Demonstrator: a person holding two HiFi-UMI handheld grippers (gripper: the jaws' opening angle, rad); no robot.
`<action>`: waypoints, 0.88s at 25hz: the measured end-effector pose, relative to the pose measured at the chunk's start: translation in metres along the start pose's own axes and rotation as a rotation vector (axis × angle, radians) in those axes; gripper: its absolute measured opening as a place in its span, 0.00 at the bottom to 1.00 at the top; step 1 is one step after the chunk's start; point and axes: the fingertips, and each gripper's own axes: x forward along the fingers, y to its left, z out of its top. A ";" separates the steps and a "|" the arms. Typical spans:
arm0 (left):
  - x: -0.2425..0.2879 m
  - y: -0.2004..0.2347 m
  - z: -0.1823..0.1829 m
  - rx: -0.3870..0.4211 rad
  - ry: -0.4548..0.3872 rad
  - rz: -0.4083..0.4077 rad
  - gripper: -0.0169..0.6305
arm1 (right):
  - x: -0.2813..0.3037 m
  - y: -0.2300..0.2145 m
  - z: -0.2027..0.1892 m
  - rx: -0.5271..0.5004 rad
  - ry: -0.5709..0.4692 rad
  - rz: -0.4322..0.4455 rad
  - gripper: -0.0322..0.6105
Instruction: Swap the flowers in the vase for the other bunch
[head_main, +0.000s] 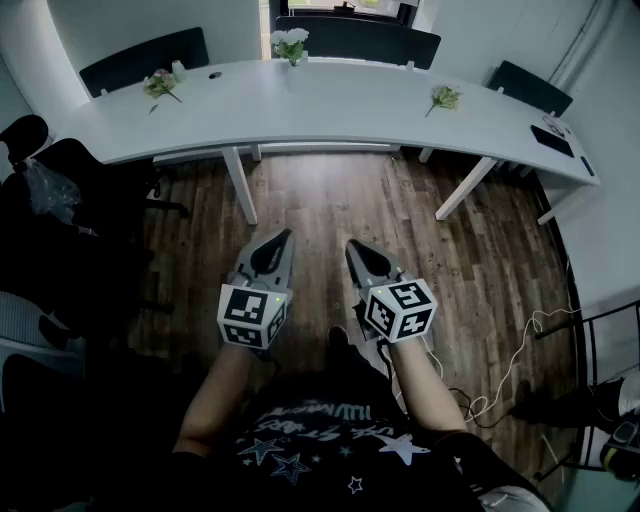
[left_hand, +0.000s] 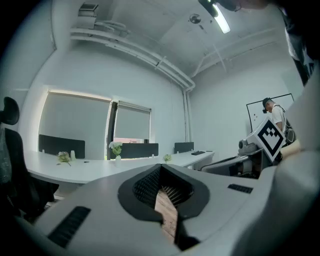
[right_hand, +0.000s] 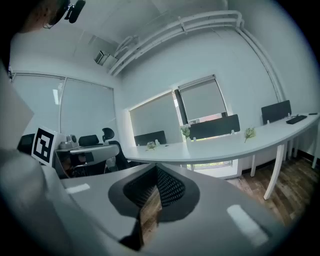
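Far across a curved white table (head_main: 330, 110) stands a small vase with white flowers (head_main: 290, 44). A pink-tinged loose bunch (head_main: 160, 85) lies on the table's left part and a green-white loose bunch (head_main: 442, 98) on its right part. My left gripper (head_main: 286, 236) and right gripper (head_main: 351, 246) hang side by side over the wood floor, well short of the table, both shut and empty. The left gripper view shows its shut tips (left_hand: 161, 168), the vase flowers (left_hand: 115, 148) and both bunches (left_hand: 63, 157) (left_hand: 167, 157). Beyond the shut tips (right_hand: 156, 168) in the right gripper view are the vase flowers (right_hand: 186, 131) and the right bunch (right_hand: 249, 133).
White table legs (head_main: 240, 186) (head_main: 462, 188) stand between me and the tabletop. Black office chairs (head_main: 45, 150) crowd the left. A black flat item (head_main: 552, 140) lies at the table's right end, a white cable (head_main: 505, 370) on the floor. Another person (left_hand: 274, 114) stands far right.
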 end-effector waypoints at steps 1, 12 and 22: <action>-0.001 -0.001 -0.003 -0.002 0.007 -0.001 0.04 | -0.002 0.000 -0.003 0.003 0.007 -0.002 0.05; 0.002 0.000 -0.011 -0.031 0.026 -0.003 0.04 | -0.006 -0.004 -0.016 0.004 0.048 -0.002 0.05; 0.030 0.004 0.004 -0.037 -0.029 -0.018 0.04 | 0.002 -0.031 0.017 -0.016 -0.127 0.019 0.05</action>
